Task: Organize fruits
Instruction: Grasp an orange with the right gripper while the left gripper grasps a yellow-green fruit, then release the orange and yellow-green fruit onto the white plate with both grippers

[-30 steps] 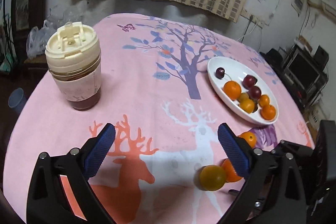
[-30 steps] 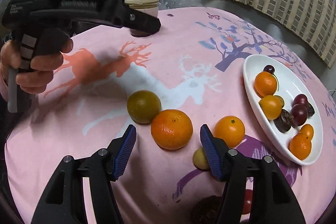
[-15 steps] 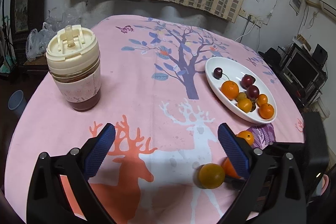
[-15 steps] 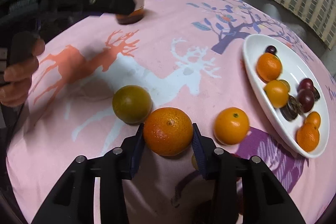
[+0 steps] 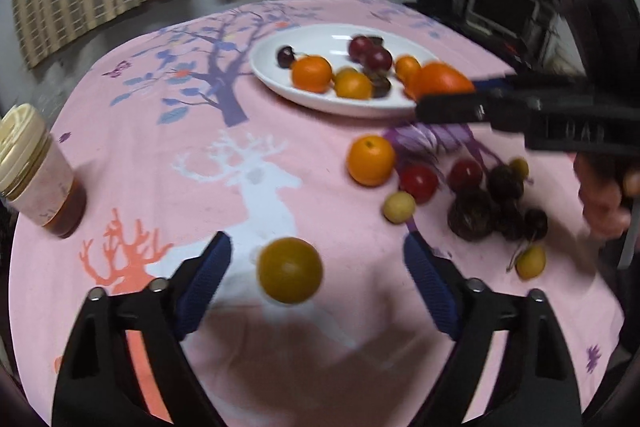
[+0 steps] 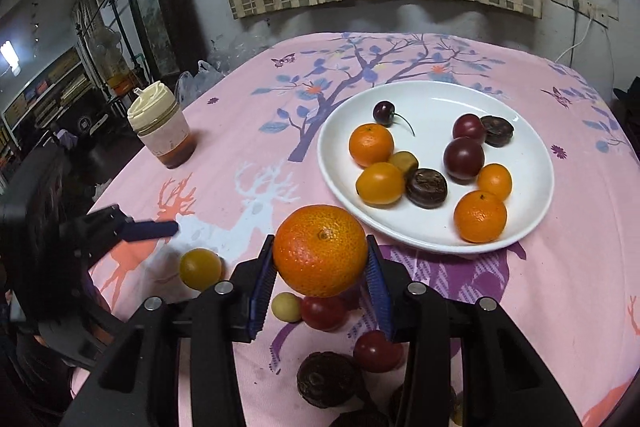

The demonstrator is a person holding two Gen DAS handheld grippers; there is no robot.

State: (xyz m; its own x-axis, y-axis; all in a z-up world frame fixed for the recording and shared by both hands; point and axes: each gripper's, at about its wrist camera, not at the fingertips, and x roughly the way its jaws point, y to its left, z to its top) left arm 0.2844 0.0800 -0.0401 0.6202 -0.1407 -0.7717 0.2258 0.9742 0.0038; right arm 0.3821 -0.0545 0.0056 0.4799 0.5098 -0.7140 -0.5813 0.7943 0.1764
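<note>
Right gripper point(image 6: 320, 287) was clamped on the big round orange point(image 6: 320, 251), needed carrying to the white plate point(image 6: 536, 211) imo. Left gripper point(image 5: 316, 267) jaws closing around the yellow-green round fruit point(image 5: 289, 270), not touching yet.

Seen against the pink printed tablecloth point(image 5: 168, 155), the left gripper point(image 5: 316, 287) is a matt black plastic frame with two angular arms, each ending in a ribbed blue pad and carrying round silver screw heads near the knuckle. The right gripper point(image 6: 320, 287) is built alike: black arms, blue ridged pads point(image 6: 262, 287), silver screws. Its side, seen from the left wrist, bears faint embossed lettering.
</note>
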